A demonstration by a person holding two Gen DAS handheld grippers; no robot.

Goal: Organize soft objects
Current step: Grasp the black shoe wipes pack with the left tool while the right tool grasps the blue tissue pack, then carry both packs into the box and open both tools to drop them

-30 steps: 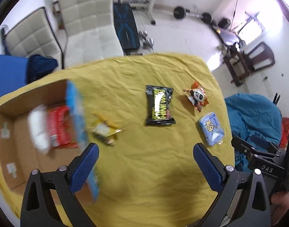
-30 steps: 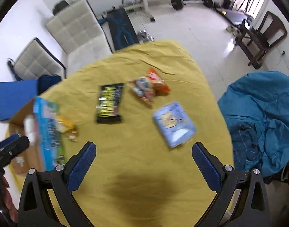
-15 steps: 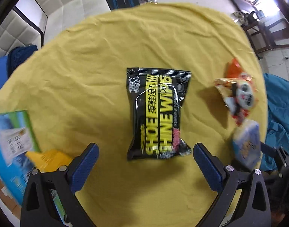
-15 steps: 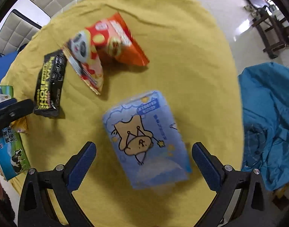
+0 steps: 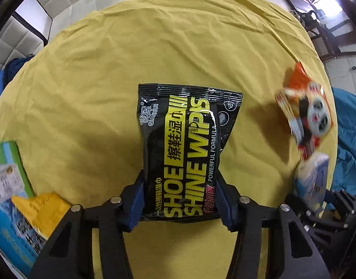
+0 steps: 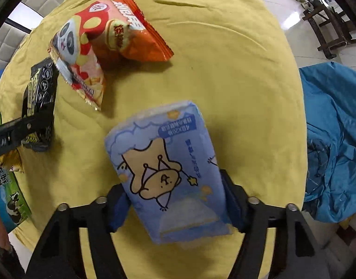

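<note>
My left gripper (image 5: pixel 180 200) is shut on the near end of a black and yellow shoe shine wipes pack (image 5: pixel 187 144) that lies on the yellow tablecloth (image 5: pixel 103 74). My right gripper (image 6: pixel 175 200) is shut on a light blue tissue pack (image 6: pixel 168 165) with a cartoon bear. The tissue pack also shows blurred at the right of the left wrist view (image 5: pixel 315 181). The wipes pack and left gripper show at the left of the right wrist view (image 6: pixel 38 97).
An orange panda snack bag (image 6: pixel 101 44) lies beyond the tissue pack and shows at the right in the left wrist view (image 5: pixel 308 114). A blue-green box flap (image 5: pixel 8 186) and a yellow packet (image 5: pixel 45 209) sit at the left. A blue beanbag (image 6: pixel 334 134) lies right of the table.
Both grippers have moved down and forward onto their packs and closed: the left on the wipes pack, the right on the tissue pack.
</note>
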